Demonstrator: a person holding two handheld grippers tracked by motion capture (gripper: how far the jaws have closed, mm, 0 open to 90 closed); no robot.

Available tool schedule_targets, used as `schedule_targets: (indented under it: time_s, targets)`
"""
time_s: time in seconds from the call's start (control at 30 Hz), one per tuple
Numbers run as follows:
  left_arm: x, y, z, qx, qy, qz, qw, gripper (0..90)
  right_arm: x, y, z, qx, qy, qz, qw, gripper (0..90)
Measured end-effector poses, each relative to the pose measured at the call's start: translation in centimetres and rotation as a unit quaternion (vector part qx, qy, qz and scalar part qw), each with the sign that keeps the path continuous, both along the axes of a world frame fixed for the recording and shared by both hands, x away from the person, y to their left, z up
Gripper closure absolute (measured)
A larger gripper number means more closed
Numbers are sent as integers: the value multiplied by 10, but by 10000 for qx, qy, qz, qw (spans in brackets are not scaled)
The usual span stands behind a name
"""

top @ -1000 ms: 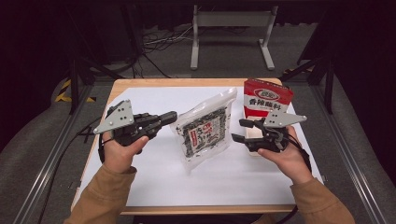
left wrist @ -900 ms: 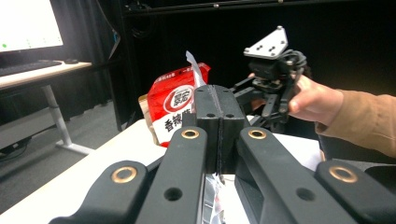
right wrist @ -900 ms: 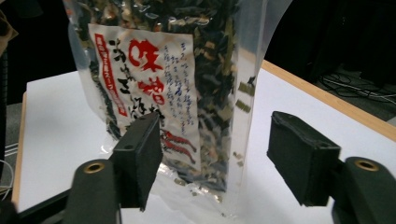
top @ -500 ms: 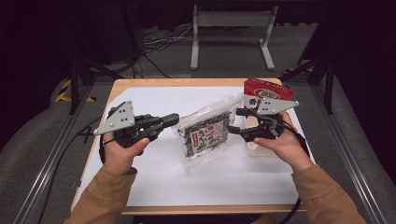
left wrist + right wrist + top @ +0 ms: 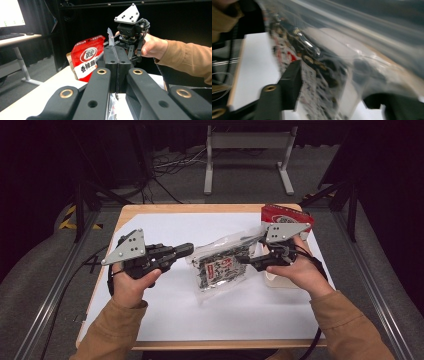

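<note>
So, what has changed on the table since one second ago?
The right gripper moved left from beside the red pouch to the clear snack packet; its jaws have just been closing around the packet's edge, not yet gripping. The packet's right end shifted slightly toward it. The left gripper stayed shut, in place.

We see bare white desk [image 5: 165,320] across the lower part of the high view and along its upper left. At centre the clear snack bag [image 5: 222,267] lies between both hands, and the red pouch [image 5: 280,215] blocks the upper right corner.
</note>
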State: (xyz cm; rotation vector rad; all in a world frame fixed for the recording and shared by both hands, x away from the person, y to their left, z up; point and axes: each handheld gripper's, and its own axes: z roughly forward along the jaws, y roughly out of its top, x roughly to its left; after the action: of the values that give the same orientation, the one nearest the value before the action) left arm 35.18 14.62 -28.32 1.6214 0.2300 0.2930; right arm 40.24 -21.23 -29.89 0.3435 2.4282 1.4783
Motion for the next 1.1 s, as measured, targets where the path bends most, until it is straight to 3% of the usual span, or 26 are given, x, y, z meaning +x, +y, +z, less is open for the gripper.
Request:
schedule_targets:
  time_s: [0.2,0.33,0.43,0.53,0.77,0.8,1.1]
  targets:
    - [1,0,0,-22,13,4,10000,900,1,3,1,-103,19,152,9998,455]
    - [1,0,-1,-40,23,18,10000,900,1,2,1,-116,200,259,9994,530]
    - [1,1,-1,-49,28,55,10000,900,-4,3,5,-301,190,616,9975,686]
    - [0,5,1,-67,18,40,10000,900,-10,6,6,-402,113,776,9961,721]
    - [3,11,2,-64,258,-65,9996,900,-15,7,9,-470,210,1054,9931,752]
    - [3,11,2,-64,258,-65,9996,844,-15,7,9,-476,242,1066,9929,753]
    - [2,19,3,133,388,-22,9992,647,-17,-3,16,-472,364,910,9941,754]
